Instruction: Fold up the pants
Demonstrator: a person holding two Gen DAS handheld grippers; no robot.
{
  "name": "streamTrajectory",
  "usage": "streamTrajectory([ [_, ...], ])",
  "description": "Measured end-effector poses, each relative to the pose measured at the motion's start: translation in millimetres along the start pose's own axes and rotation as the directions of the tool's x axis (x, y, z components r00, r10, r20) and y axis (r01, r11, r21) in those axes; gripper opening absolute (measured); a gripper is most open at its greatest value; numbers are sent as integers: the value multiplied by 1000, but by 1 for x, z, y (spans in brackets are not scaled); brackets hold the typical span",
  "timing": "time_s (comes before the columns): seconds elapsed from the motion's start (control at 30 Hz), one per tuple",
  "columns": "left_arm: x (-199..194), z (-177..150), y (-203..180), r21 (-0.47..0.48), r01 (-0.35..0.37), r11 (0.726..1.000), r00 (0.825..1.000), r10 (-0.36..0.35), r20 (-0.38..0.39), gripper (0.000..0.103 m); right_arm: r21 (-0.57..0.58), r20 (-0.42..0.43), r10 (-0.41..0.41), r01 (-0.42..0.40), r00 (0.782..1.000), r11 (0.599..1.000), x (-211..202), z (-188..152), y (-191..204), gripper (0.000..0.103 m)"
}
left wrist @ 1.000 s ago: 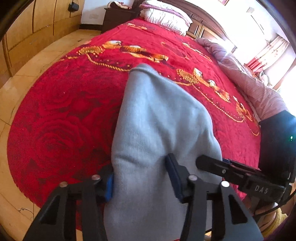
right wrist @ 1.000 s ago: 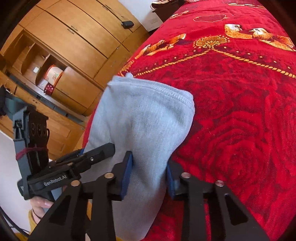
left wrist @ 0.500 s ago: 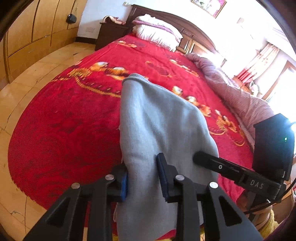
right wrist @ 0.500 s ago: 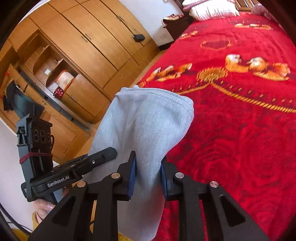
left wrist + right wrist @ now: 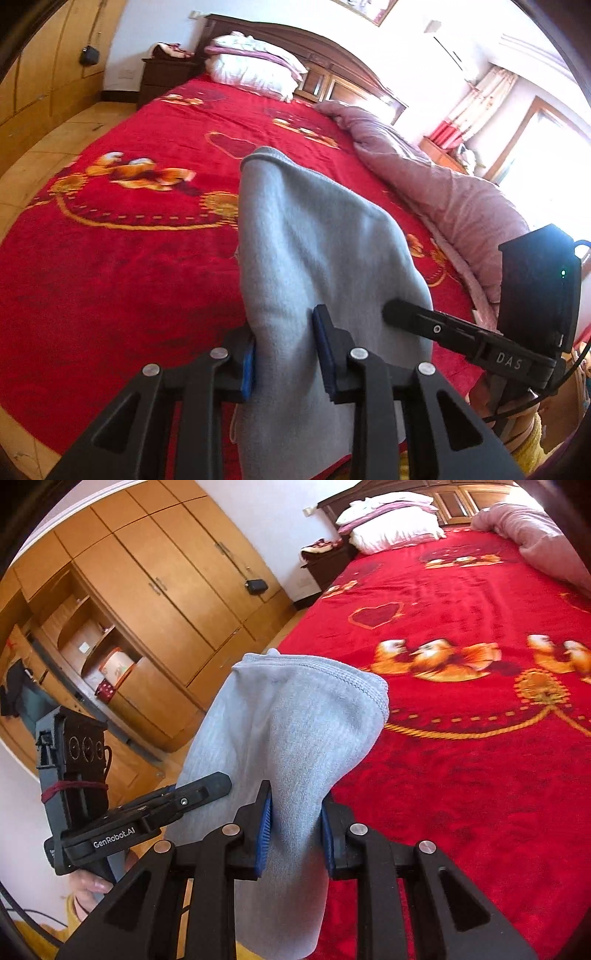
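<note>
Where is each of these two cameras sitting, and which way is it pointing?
Left wrist: on the left gripper, looking along its fingers up the red bed; the right gripper shows at right.
Right wrist: on the right gripper, facing the bed and wardrobe; the left gripper and a hand show.
Both show the grey pants clamped, and the pillows.

Sunlit bedroom: red bed (image 5: 129, 258), wooden wardrobe (image 5: 155, 590)

- Your pants (image 5: 317, 258) are plain light grey.
- The bedspread (image 5: 122, 266) is red with gold birds, hearts and rope loops.
- Your gripper pads (image 5: 264, 834) are blue on black.
- The quilt (image 5: 454, 192) is dusty pink.
- The pillows (image 5: 391, 528) are white.
</note>
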State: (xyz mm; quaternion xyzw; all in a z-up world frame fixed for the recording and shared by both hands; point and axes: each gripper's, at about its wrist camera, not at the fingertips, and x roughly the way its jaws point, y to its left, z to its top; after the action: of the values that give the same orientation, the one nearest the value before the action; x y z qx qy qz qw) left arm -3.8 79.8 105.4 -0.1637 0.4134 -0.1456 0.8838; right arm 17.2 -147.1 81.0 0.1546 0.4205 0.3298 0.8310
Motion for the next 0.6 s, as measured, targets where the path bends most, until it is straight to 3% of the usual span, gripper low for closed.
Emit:
streamTrajectory([
  [0.23,41,9,-48,26,57,998,998,-56,-31,29,17,11,-47,47,999,999,-35,12,-48,24],
  [0.6,123,15,-93,64,91,994,991,-84,-105,29,62,-4,-119,119,993,991,-41,29,-132,24],
])
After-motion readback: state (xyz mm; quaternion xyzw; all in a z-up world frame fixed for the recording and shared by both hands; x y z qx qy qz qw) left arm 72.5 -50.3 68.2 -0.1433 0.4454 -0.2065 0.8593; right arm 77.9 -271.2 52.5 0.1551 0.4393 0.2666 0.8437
